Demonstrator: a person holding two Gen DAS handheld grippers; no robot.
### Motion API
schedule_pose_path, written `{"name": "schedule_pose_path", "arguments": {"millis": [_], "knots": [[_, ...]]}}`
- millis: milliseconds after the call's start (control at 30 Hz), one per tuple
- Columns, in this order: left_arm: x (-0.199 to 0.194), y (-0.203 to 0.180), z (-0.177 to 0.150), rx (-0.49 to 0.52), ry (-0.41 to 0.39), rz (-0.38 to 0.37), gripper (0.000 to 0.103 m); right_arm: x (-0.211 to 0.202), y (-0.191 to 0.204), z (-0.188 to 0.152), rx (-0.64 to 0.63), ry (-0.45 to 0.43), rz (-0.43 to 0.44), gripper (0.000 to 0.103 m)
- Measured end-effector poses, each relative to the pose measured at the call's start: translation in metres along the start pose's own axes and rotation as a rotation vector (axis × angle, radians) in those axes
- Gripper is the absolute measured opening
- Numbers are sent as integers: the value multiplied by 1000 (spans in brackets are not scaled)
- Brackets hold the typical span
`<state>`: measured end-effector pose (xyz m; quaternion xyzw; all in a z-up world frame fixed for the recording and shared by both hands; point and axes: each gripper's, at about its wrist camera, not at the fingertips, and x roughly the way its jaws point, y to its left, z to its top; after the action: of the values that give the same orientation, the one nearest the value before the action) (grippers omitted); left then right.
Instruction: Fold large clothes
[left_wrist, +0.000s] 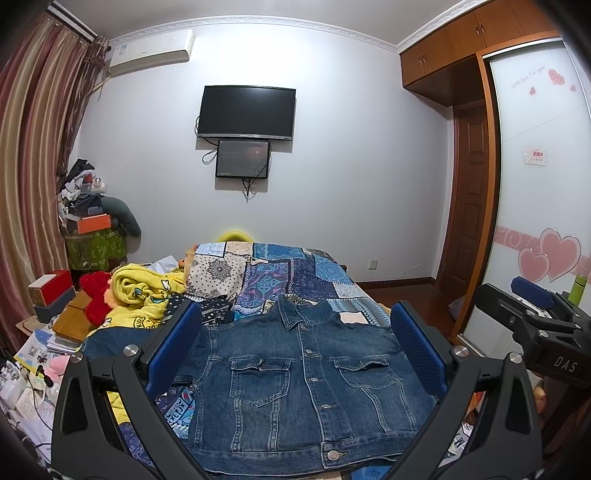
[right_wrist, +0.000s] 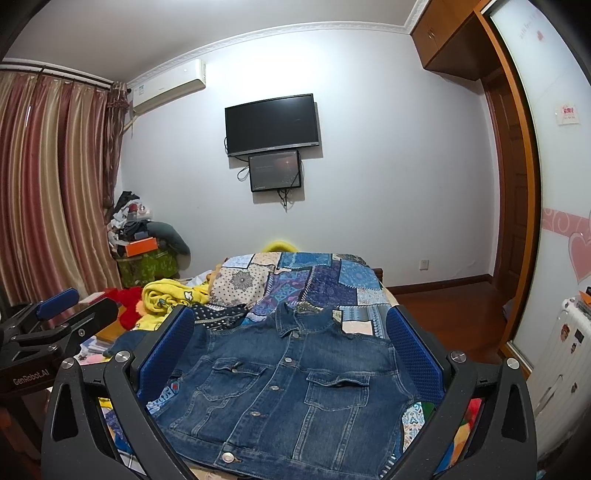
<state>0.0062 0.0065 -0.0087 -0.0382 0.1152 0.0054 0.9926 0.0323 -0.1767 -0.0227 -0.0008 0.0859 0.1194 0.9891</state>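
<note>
A blue denim jacket (left_wrist: 306, 384) lies flat, front up and buttoned, on the patchwork bedspread (left_wrist: 295, 280), collar toward the far wall. My left gripper (left_wrist: 295, 332) hovers above its near hem, open, blue pads spread wide with nothing between them. My right gripper (right_wrist: 291, 332) hangs the same way over the jacket (right_wrist: 291, 391), open and empty. Each gripper shows in the other's view: the right gripper (left_wrist: 535, 314) at the right edge, the left gripper (right_wrist: 59, 317) at the left edge. The jacket's sleeves are hidden or tucked out of sight.
A yellow blanket (left_wrist: 147, 295) and a red plush toy (left_wrist: 96, 295) are heaped on the bed's left. Boxes and papers (left_wrist: 48, 332) crowd the left side. A wardrobe with a sliding door (left_wrist: 539, 184) stands on the right, a white suitcase (right_wrist: 561, 369) beside it.
</note>
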Motion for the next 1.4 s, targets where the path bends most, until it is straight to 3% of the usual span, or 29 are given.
{"name": "schedule_pose_path", "arguments": {"millis": [900, 1400], "knots": [[6, 0, -2, -3, 10, -2, 103, 2, -4, -3, 10, 13, -6, 103], [29, 13, -3, -27, 52, 5, 103, 21, -1, -3, 5, 59, -16, 103]]}}
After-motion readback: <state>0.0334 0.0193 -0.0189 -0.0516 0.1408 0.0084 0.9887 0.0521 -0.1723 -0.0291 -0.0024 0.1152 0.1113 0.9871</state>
